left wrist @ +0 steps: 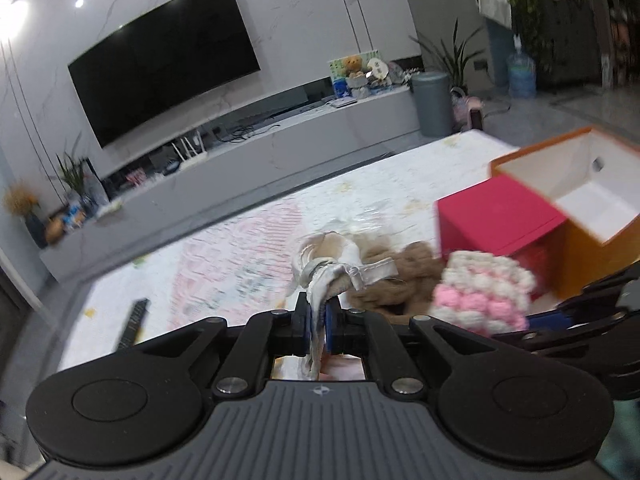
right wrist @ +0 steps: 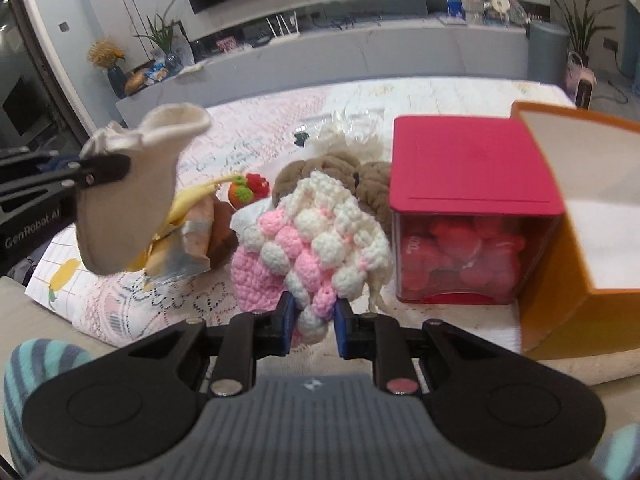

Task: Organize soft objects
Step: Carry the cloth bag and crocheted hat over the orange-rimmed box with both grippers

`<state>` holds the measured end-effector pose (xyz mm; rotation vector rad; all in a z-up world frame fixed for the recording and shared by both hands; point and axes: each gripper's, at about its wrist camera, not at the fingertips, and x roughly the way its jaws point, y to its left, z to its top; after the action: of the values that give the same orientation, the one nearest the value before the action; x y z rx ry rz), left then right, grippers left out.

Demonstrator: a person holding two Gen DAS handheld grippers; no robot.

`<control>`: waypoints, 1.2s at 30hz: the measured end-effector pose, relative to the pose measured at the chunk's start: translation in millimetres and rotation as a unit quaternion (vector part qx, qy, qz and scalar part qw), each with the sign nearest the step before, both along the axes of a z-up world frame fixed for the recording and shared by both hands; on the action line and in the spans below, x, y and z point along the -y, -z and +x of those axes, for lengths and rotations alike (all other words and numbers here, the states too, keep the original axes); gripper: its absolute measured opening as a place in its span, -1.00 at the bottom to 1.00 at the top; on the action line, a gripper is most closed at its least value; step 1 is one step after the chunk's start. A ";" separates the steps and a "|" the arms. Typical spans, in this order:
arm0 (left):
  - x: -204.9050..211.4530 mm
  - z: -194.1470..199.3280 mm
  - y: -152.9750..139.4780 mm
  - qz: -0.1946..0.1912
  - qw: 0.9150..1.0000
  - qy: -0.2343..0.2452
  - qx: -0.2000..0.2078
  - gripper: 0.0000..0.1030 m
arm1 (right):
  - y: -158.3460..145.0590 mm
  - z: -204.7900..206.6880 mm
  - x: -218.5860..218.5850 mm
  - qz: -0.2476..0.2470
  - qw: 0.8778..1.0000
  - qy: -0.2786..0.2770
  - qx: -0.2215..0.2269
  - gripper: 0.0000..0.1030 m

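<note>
Left wrist view: left claw (left wrist: pixel 318 320) at lower centre, blue pads pinched tight on a cream sock (left wrist: pixel 340 266), held clear above the patterned table (left wrist: pixel 240 248). Pink-and-white crocheted piece (left wrist: pixel 480 292) at centre right, gripped by the right claw (left wrist: pixel 548 320) entering from the right edge. Brown knitted item (left wrist: pixel 396 280) lying between sock and crochet. Red-lidded box (left wrist: pixel 496 216) and open orange box (left wrist: pixel 580 196) at right, touching. Dark remote (left wrist: pixel 132 324) at lower left on the table.

Right wrist view: right claw (right wrist: pixel 312 316) at lower centre, closed narrow on the crocheted piece (right wrist: pixel 316 240), lifted. Left claw (right wrist: pixel 108 170) at left, clamping the sock (right wrist: pixel 124 208), hanging free. Yellow soft thing (right wrist: pixel 188 204) and red knitted strawberry (right wrist: pixel 248 192) behind, on the table (right wrist: pixel 440 96). Red-lidded box (right wrist: pixel 464 168), clear-walled, red items inside, at right beside the orange box (right wrist: pixel 560 280).
</note>
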<state>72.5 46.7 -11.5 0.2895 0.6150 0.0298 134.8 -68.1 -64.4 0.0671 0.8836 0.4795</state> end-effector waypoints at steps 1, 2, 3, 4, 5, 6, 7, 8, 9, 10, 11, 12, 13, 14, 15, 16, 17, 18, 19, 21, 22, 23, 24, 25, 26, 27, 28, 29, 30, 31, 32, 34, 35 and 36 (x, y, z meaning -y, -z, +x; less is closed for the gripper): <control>3.3 -5.2 -0.7 -0.006 1.000 0.001 0.001 -0.87 | -3.5 -5.0 4.0 0.000 1.000 0.000 0.005 -0.63; 7.3 -9.5 -2.3 -0.010 1.000 0.002 0.003 -0.87 | -7.1 -9.8 8.3 0.001 1.000 -0.001 0.009 -0.63; 11.1 -14.3 -3.7 -0.016 1.000 0.003 0.005 -0.87 | -11.6 -14.8 12.3 0.001 1.000 -0.001 0.014 -0.63; 14.7 -17.3 -4.5 -0.023 1.000 0.004 0.006 -0.87 | -15.5 -19.2 16.1 0.002 1.000 -0.001 0.020 -0.63; 17.7 -20.0 -5.5 -0.031 0.999 0.005 0.007 -0.87 | -18.9 -23.3 19.9 0.001 1.000 -0.001 0.026 -0.63; 20.3 -22.8 -6.3 -0.038 0.999 0.006 0.008 -0.87 | -21.9 -27.9 25.3 0.000 0.999 -0.001 0.033 -0.63; 23.5 -24.9 -7.0 -0.044 0.999 0.006 0.009 -0.87 | -24.5 -32.3 31.3 -0.001 0.999 -0.001 0.040 -0.63; 27.7 -26.5 -7.3 -0.049 0.999 0.006 0.009 -0.87 | -27.0 -36.9 39.2 -0.002 0.999 0.001 0.047 -0.63; 31.8 -28.5 -8.0 -0.054 0.998 0.005 0.012 -0.87 | -29.1 -40.6 45.2 -0.002 0.999 0.005 0.052 -0.63; 35.0 -30.5 -8.9 -0.060 0.998 0.006 0.015 -0.87 | -31.2 -44.3 53.3 -0.001 0.998 0.010 0.055 -0.63; 38.6 -31.6 -11.6 -0.066 0.998 0.010 0.018 -0.87 | -32.3 -45.8 58.1 -0.001 0.998 0.013 0.058 -0.63; 42.8 -32.9 -13.6 -0.070 0.997 0.015 0.021 -0.87 | -34.7 -47.8 65.0 -0.001 0.998 0.017 0.061 -0.63; 48.1 -34.4 -16.2 -0.073 0.997 0.021 0.027 -0.87 | -35.9 -49.1 71.9 -0.002 0.998 0.021 0.066 -0.63; 52.9 -34.5 -18.4 -0.075 0.996 0.026 0.031 -0.87 | -37.4 -50.1 78.0 -0.004 0.997 0.025 0.071 -0.63; 58.3 -34.4 -21.0 -0.081 0.996 0.034 0.035 -0.87 | -39.7 -51.0 86.2 -0.004 0.997 0.031 0.077 -0.63; 64.0 -33.0 -23.3 -0.089 0.994 0.043 0.037 -0.87 | -42.0 -50.5 94.2 -0.004 0.996 0.036 0.081 -0.63; 69.5 -30.8 -24.4 -0.098 0.993 0.052 0.038 -0.87 | -44.3 -49.6 103.0 -0.003 0.995 0.044 0.085 -0.63; 75.0 -28.3 -27.5 -0.107 0.992 0.062 0.041 -0.87 | -46.1 -49.2 110.0 -0.002 0.995 0.050 0.089 -0.63; 80.9 -25.1 -30.1 -0.112 0.990 0.071 0.044 -0.87 | -48.2 -48.3 118.0 -0.003 0.994 0.057 0.094 -0.63; 93.6 -16.8 -35.9 -0.121 0.987 0.092 0.049 -0.87 | -52.6 -44.6 135.0 -0.006 0.992 0.071 0.104 -0.63; 99.7 -11.8 -39.6 -0.128 0.985 0.102 0.052 -0.87 | -54.4 -43.2 142.7 -0.008 0.991 0.077 0.108 -0.63; 106.5 -6.2 -42.7 -0.139 0.982 0.114 0.053 -0.87 | -56.8 -40.9 151.9 -0.011 0.990 0.084 0.112 -0.63; 111.3 -0.2 -45.9 -0.149 0.980 0.122 0.053 -0.87 | -59.4 -39.0 159.7 -0.012 0.989 0.091 0.115 -0.63; 117.0 5.8 -48.7 -0.161 0.977 0.131 0.053 -0.87 | -62.0 -35.9 169.1 -0.013 0.988 0.099 0.118 -0.63; 122.4 12.7 -51.3 -0.172 0.974 0.140 0.052 -0.87 | -64.6 -32.9 177.7 -0.015 0.987 0.106 0.120 -0.62; 126.8 19.4 -52.6 -0.184 0.971 0.145 0.052 -0.87 | -66.4 -29.4 185.5 -0.018 0.986 0.113 0.122 -0.62; 131.1 27.0 -53.9 -0.196 0.968 0.150 0.051 -0.87 | -68.4 -25.5 193.8 -0.023 0.984 0.121 0.126 -0.62; 136.0 34.9 -54.3 -0.206 0.965 0.154 0.048 -0.87 | -70.3 -21.5 201.2 -0.030 0.983 0.130 0.129 -0.62; 140.7 42.4 -53.3 -0.213 0.963 0.159 0.044 -0.87 | -71.7 -16.5 209.2 -0.037 0.980 0.140 0.132 -0.62; 145.5 50.2 -52.0 -0.220 0.961 0.163 0.037 -0.87 | -72.3 -12.3 214.8 -0.043 0.979 0.148 0.133 -0.62; 149.9 57.3 -49.9 -0.225 0.960 0.166 0.031 -0.87 | -72.1 -6.8 219.5 -0.051 0.978 0.153 0.132 -0.62; 158.2 71.8 -44.4 -0.224 0.960 0.167 0.021 -0.87 | -68.6 5.7 228.9 -0.065 0.978 0.157 0.123 -0.62; 162.5 79.1 -40.4 -0.221 0.961 0.166 0.015 -0.87 | -65.8 12.5 232.6 -0.071 0.978 0.156 0.116 -0.61; 166.2 83.8 -36.6 -0.220 0.961 0.165 0.009 -0.87 | -62.8 18.1 236.2 -0.075 0.979 0.154 0.108 -0.61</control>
<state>156.3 -119.6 25.1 -0.0429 0.5326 -0.4221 152.8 -304.3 -1.6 0.0136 0.6777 0.1263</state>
